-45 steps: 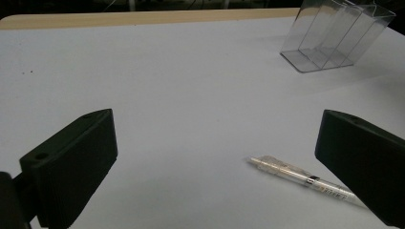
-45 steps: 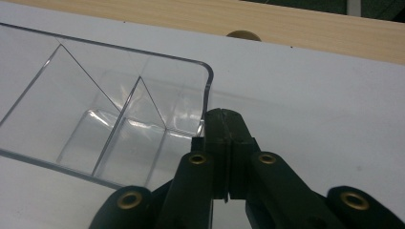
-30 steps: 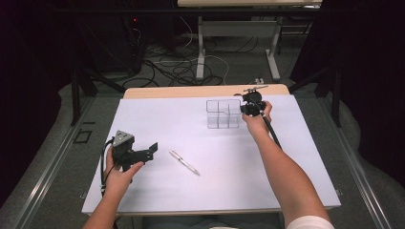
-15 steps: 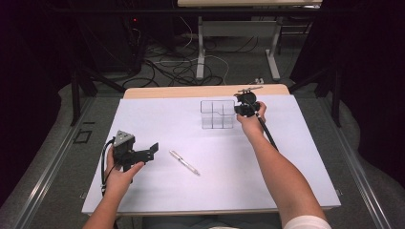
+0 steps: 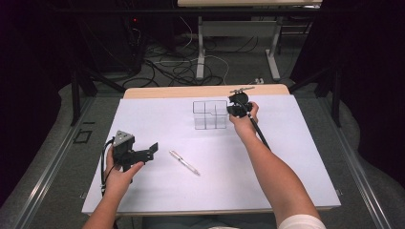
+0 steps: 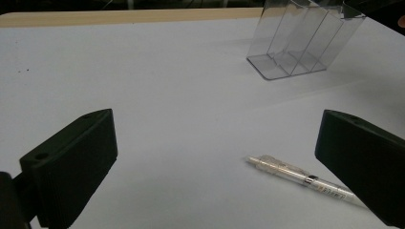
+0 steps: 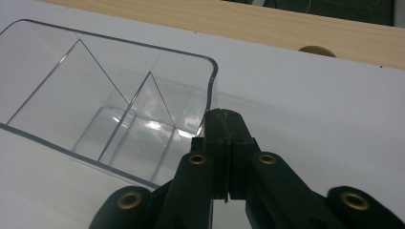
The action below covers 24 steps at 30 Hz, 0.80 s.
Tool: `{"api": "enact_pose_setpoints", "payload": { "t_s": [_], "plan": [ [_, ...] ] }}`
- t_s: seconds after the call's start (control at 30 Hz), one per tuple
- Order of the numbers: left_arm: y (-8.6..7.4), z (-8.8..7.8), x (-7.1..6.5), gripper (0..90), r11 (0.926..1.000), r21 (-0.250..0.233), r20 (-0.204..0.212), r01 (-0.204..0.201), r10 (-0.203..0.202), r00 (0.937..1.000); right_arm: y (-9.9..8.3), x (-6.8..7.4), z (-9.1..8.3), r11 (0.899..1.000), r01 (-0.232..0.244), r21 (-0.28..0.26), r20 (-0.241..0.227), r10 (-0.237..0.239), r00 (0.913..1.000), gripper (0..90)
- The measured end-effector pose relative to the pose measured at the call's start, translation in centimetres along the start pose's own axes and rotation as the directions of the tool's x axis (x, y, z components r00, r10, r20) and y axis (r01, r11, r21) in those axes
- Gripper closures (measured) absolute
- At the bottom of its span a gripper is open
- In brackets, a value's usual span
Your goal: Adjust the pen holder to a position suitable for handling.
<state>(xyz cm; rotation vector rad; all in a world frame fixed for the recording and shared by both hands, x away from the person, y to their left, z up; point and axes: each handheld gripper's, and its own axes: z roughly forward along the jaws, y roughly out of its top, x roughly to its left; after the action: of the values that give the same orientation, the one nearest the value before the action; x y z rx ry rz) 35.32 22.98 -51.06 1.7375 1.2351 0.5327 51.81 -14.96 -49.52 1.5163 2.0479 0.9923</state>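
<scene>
In the high view, a clear plastic organizer [image 5: 209,114] with several compartments is seen standing on the white table surface [image 5: 296,157], just above the frame's centre. The right gripper [image 5: 235,109] is held at the organizer's right-hand edge. In the right gripper view its jaws are pressed together on the thin clear wall at the organizer's [image 7: 110,109] rounded corner — the wall is pinched between the pads, near the middle of that frame.

The left gripper [image 5: 152,151] is seen at the lower left of the high view, held in the person's left hand [image 5: 119,169] above the table. Its jaws stand wide apart and nothing is gripped; in the left gripper view they are seen at the lower left and lower right of the frame, with bare table between them.

A clear pen [image 5: 184,162] lies flat on the table just below the high view's centre, a little to the right of the left gripper. In the left gripper view the pen [image 6: 301,179] lies at the lower right — partly behind the right-hand jaw — while the organizer [image 6: 305,43] stands at the upper right, well apart from it.
</scene>
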Motion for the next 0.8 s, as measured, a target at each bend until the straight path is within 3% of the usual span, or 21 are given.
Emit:
{"api": "enact_pose_setpoints", "payload": {
  "t_s": [0.27, 0.53, 0.8],
  "plan": [
    [0.0, 0.0, 0.0, 0.5, 1.0, 0.001, 0.0, 0.001, -0.001, 1.0, 0.0, 0.7, 0.2, 1.0, 0.006, 0.003, -0.009, -0.006, 0.9999, 90.0],
    [0.0, 0.0, 0.1, 0.5, 1.0, 0.0, -0.003, 0.003, -0.003, 1.0, 0.1, 0.5, 0.1, 1.0, -0.008, 0.002, -0.026, 0.008, 0.9996, 86.0],
    [0.0, -0.1, 0.1, 0.5, 1.0, 0.002, -0.003, 0.007, -0.007, 1.0, 0.3, 0.7, -1.3, 0.998, 0.038, -0.057, -0.038, -0.04, 0.9985, 78.0]
  ]
}}
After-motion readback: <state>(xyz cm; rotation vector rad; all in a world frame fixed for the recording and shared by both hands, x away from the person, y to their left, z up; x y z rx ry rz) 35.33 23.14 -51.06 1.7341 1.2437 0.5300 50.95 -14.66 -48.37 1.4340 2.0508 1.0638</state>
